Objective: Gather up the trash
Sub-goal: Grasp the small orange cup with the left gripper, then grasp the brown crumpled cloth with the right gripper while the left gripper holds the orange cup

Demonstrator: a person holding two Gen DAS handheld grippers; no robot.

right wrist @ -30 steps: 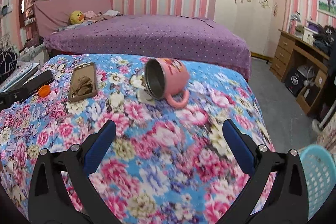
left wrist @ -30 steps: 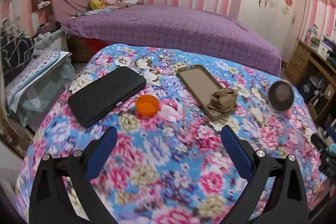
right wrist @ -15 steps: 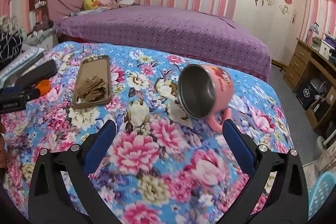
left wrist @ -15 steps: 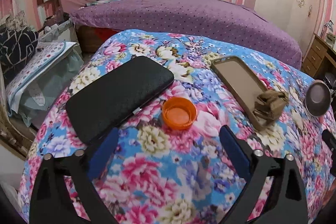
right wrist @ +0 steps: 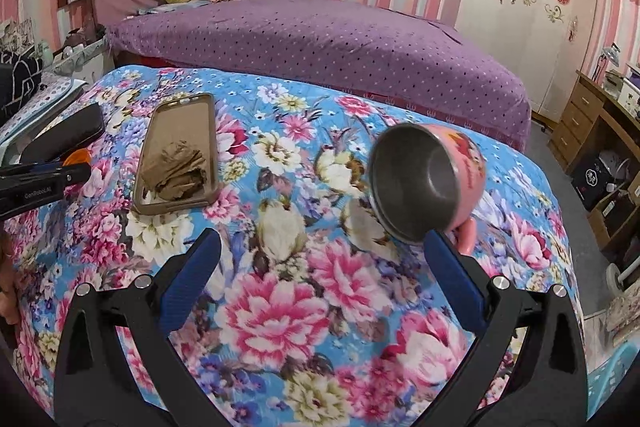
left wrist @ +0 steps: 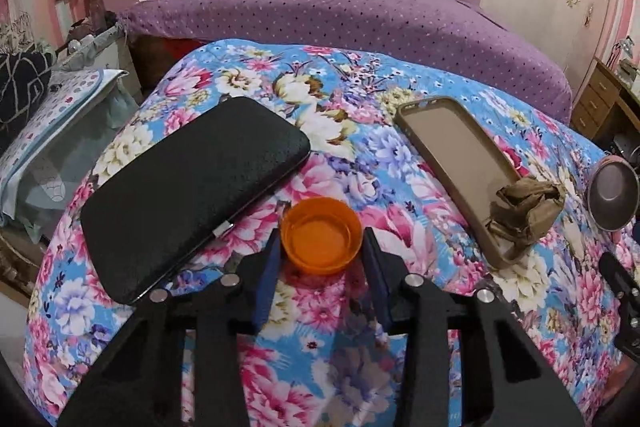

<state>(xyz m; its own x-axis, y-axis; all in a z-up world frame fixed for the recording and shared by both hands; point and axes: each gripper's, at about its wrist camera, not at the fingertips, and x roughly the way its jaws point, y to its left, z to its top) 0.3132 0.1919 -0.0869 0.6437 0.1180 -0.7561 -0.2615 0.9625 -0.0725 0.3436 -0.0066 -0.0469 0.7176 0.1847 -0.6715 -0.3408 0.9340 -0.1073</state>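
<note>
A quilted floral bedspread point(left wrist: 344, 115) in blue and pink bears one pebbled black wallet point(left wrist: 192, 195), one brown rubbery phone case point(left wrist: 452, 163) holding one crumpled brown paper wad point(left wrist: 524, 207), one tipped pink steel-lined mug point(right wrist: 428, 183) and one round orange plastic cap point(left wrist: 321, 235). The left gripper point(left wrist: 321, 247) has just been closing and pinches the cap. The right gripper point(right wrist: 320, 259) is spread wide, nothing between its pads, beside the mug.

Left hand-held gripper point(left wrist: 322, 251) jaws just closing around cap; right hand-held gripper point(right wrist: 320, 251) spread wide.
</note>
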